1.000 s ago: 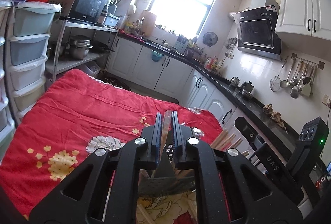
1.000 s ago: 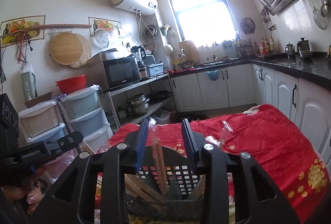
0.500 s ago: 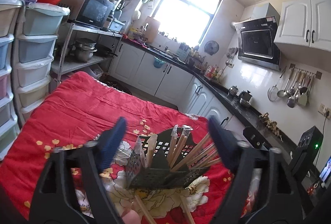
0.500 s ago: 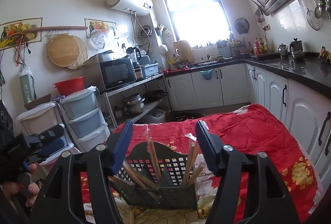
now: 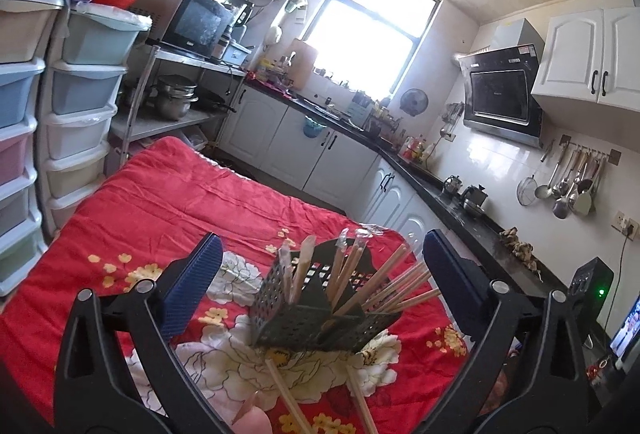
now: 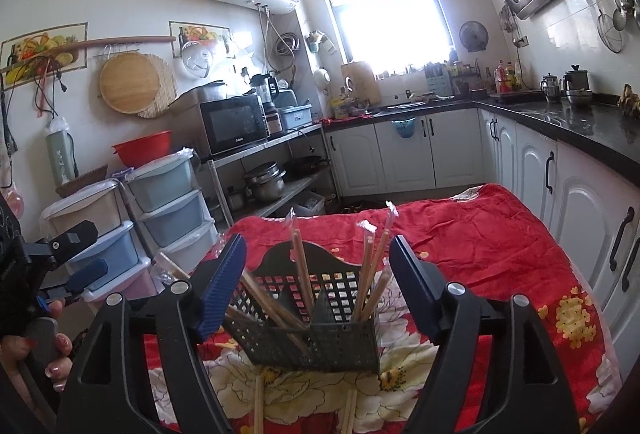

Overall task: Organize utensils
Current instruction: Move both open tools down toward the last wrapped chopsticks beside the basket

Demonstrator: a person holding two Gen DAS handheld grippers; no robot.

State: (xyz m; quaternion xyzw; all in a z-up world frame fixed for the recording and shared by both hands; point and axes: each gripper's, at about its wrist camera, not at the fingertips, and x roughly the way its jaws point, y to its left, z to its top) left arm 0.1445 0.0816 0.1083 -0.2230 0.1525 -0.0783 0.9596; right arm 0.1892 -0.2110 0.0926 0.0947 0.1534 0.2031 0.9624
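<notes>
On the red floral cloth (image 5: 168, 209): black perforated caddy (image 5: 316, 314), upright, holding wrapped chopsticks (image 6: 301, 274) in its compartments. Loose chopsticks (image 5: 288, 398) lie just in front of the caddy. Likely light, stiff, thin, prone to rolling; best pinched mid-shaft. Left gripper (image 5: 318, 282) and right gripper (image 6: 318, 282), jaws just opened wide, flank the caddy without touching; nothing held.
</notes>
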